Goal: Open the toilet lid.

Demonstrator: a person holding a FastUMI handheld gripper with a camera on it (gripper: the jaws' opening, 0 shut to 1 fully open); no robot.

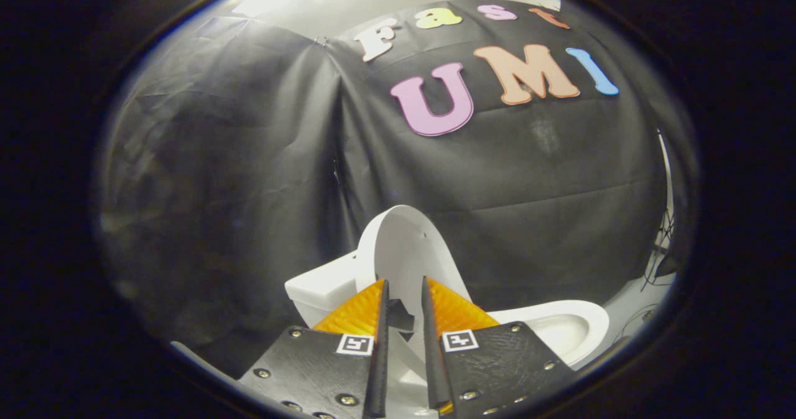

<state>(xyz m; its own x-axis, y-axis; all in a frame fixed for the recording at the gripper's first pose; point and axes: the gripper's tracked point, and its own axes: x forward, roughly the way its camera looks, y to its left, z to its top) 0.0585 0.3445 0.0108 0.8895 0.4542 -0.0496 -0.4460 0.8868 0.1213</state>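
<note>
A white toilet stands against the black cloth wall. Its lid (pixel 407 245) is raised almost upright, leaning back toward the tank (pixel 320 291). The open bowl (pixel 569 329) lies to the right of my fingers. My gripper (pixel 404 282) is at the lid's lower edge with only a narrow gap between its fingers. The lid's white rim runs down through that gap, and both fingers press on it. A small dark notch shows between the fingers just below the tips.
Black cloth wall hangs close behind and to the left of the toilet. Pale floor (pixel 631 304) and some thin cables (pixel 659 251) show beyond the bowl at the far right.
</note>
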